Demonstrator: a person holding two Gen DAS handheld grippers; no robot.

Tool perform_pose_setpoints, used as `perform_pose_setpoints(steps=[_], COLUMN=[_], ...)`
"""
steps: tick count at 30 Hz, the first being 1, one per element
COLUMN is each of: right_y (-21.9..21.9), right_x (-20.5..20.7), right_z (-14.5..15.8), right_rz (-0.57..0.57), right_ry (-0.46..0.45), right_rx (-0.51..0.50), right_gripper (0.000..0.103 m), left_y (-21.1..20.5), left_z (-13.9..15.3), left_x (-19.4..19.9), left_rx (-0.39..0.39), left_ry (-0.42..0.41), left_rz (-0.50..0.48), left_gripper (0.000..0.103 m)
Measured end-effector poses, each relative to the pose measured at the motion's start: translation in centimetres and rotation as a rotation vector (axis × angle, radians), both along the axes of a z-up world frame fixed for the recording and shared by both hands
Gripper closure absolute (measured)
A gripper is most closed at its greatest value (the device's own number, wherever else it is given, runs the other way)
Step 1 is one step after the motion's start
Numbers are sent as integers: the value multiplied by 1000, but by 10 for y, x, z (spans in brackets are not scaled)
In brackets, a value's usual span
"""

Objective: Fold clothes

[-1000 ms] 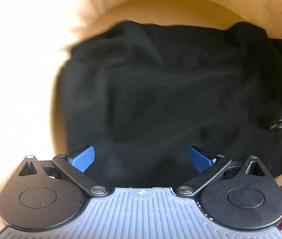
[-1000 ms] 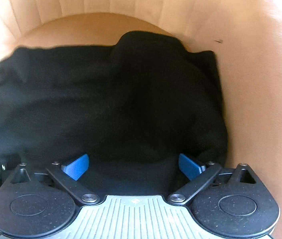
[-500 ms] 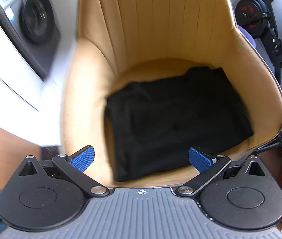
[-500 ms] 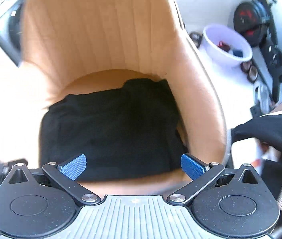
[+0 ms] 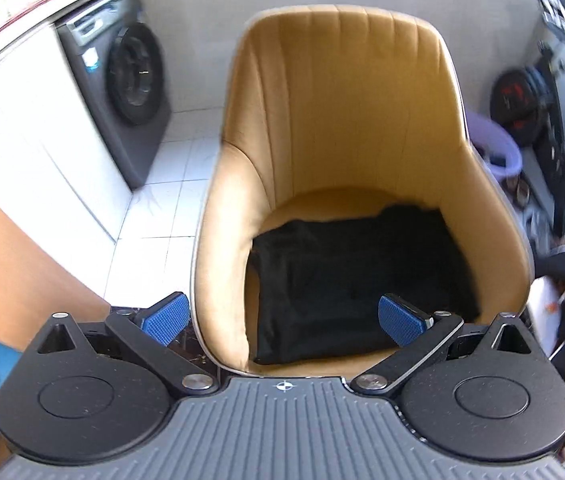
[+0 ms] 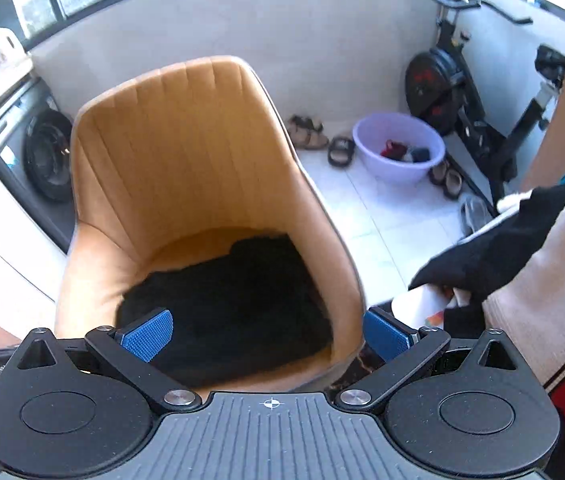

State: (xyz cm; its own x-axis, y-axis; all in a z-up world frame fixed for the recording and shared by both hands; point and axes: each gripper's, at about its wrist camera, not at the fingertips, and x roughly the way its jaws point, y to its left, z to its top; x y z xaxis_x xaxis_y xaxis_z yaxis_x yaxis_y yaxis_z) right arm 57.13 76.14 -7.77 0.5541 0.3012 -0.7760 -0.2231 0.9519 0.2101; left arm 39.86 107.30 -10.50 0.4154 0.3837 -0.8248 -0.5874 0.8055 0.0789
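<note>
A folded black garment [image 5: 362, 276] lies flat on the seat of a tan chair [image 5: 346, 120]. The left gripper [image 5: 282, 320] and right gripper [image 6: 266, 336] hover above it, fingers spread wide, holding nothing.

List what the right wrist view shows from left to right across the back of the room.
Dark front-loading washing machine → tan upholstered chair → brown sandals → lilac plastic basin → black exercise bike.
</note>
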Motion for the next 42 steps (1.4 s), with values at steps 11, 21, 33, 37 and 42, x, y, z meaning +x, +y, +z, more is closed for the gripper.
perform_pose_setpoints(steps=[11, 21, 33, 37, 42], right_y=[-86, -179, -199, -181, -151], right_x=[-114, -214, -280, -294, -310], right_z=[62, 76, 87, 89, 87], right_rz=[44, -31, -116, -146, -163], right_ry=[-147, -174, -202, -215, -204], right_rx=[108, 157, 135, 115, 121], right_gripper=[1, 1, 1, 1, 1], left_y=[-130, -233, -253, -243, -223], left_z=[63, 90, 100, 103, 106], left_x=[-61, -120, -155, -166, -183], left_rx=[3, 8, 25, 45, 72], left_ry=[-88, -90, -59, -42, -30], left_rz=[4, -60, -110, -129, -130], left_gripper=[0, 0, 0, 0, 0])
